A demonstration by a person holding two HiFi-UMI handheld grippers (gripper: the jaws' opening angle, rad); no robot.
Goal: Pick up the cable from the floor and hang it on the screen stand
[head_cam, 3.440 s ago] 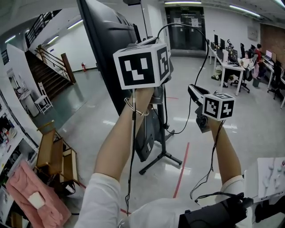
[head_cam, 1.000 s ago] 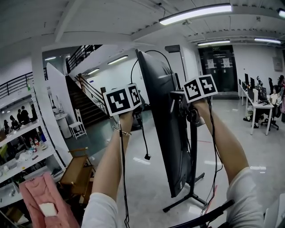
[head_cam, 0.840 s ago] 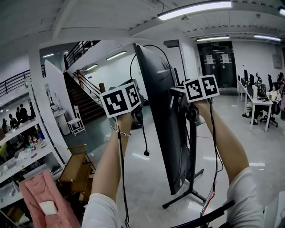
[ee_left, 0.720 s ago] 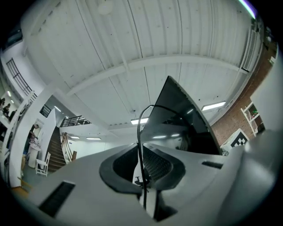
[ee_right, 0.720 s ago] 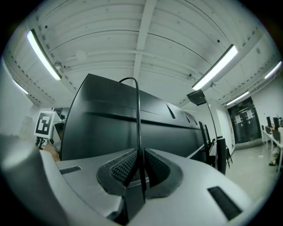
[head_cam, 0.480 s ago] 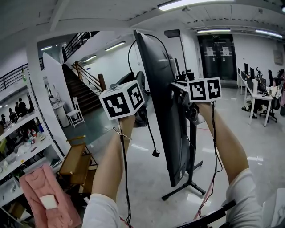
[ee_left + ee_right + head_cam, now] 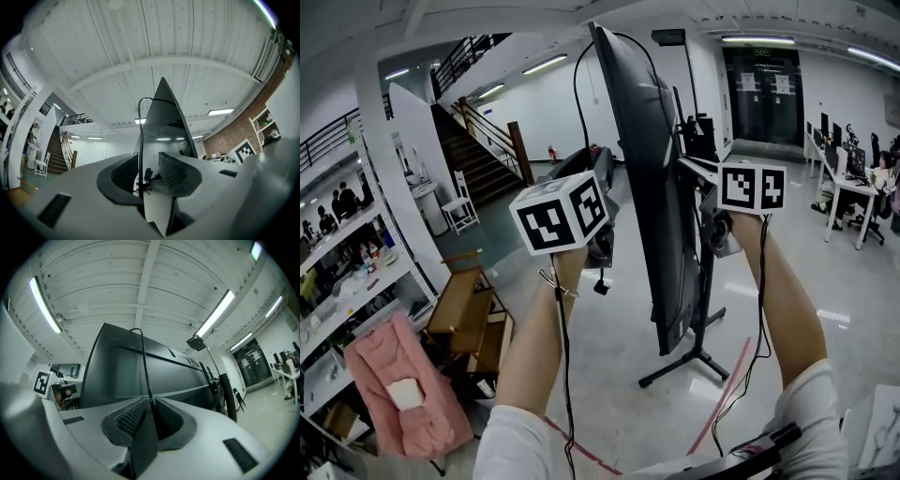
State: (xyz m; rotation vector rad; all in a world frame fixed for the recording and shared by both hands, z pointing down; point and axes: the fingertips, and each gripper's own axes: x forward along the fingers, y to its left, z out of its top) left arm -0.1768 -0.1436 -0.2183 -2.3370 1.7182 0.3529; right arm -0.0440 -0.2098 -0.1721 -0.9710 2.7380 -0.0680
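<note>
A big dark screen (image 7: 642, 159) stands edge-on on its black stand (image 7: 698, 352) in the head view. The thin black cable (image 7: 577, 103) loops over the screen's top edge, and its plug end (image 7: 601, 286) dangles beside my left gripper (image 7: 598, 239). In the left gripper view the cable (image 7: 139, 140) runs up between the jaws of the left gripper (image 7: 149, 161). Those jaws are opening and the pads stand off it. My right gripper (image 7: 712, 225) is behind the screen. There the right gripper (image 7: 150, 404) is shut on the cable (image 7: 145, 371), with the screen (image 7: 131, 371) right ahead.
A wooden bench (image 7: 469, 319) and a pink cloth (image 7: 398, 375) lie at the lower left, beside shelves (image 7: 337, 281). Stairs (image 7: 478, 159) rise behind. Desks with seated people (image 7: 853, 187) are at the far right. A red tape line (image 7: 722, 403) crosses the floor near the stand's foot.
The head view has tipped downward. My left gripper has dropped a little from the screen's top edge, and the cable's plug end has swung about beneath it. The right gripper stays behind the screen.
</note>
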